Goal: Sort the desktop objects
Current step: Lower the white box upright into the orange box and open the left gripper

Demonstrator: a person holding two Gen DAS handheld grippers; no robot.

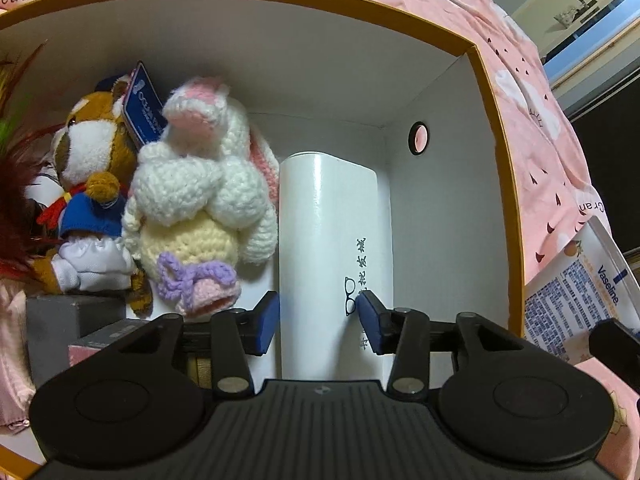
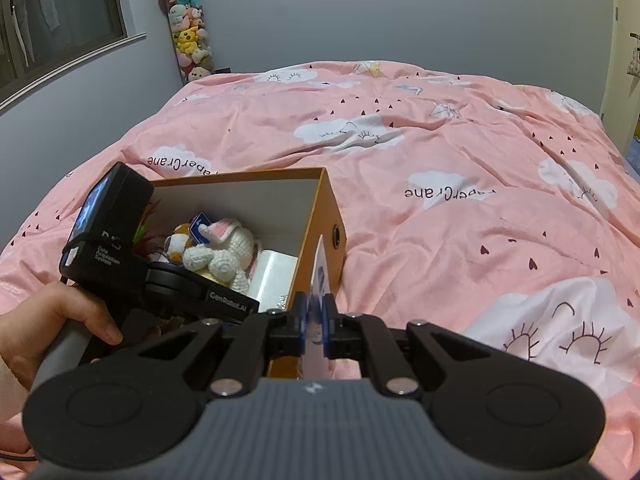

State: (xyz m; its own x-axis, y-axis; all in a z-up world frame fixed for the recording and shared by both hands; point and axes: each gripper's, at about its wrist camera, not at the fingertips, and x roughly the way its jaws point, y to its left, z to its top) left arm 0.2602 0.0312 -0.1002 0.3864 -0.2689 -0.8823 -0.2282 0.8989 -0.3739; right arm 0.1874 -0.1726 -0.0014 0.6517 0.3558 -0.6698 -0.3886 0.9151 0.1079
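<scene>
Glasses case (image 1: 334, 248) — white, with dark lettering and a small spectacles drawing — lies in the orange box (image 1: 502, 184), along the right side of its white floor. My left gripper (image 1: 318, 322) hangs over the near end of the case with its blue fingers (image 1: 267, 322) apart; one sits at the left edge of the case, the other over its printed face, and I cannot see either one pressing on it. Just left of the case lies a crocheted white rabbit (image 1: 200, 200) with pink ears and a purple bow, and beside that a brown plush dog (image 1: 94, 160) in a blue outfit with a blue tag by its head. Red and green leaves (image 1: 16, 184) poke in at the far left, and grey and pink boxes (image 1: 76, 320) lie below the toys.

The box sits on a bed with a pink quilt (image 2: 440, 200) printed with clouds. My right gripper (image 2: 316, 322) is outside the box, by its right wall, fingers clamped on a thin Vaseline packet (image 1: 576, 288) that stands on edge between them. In the right view a hand (image 2: 48, 328) holds the left gripper's handle.
</scene>
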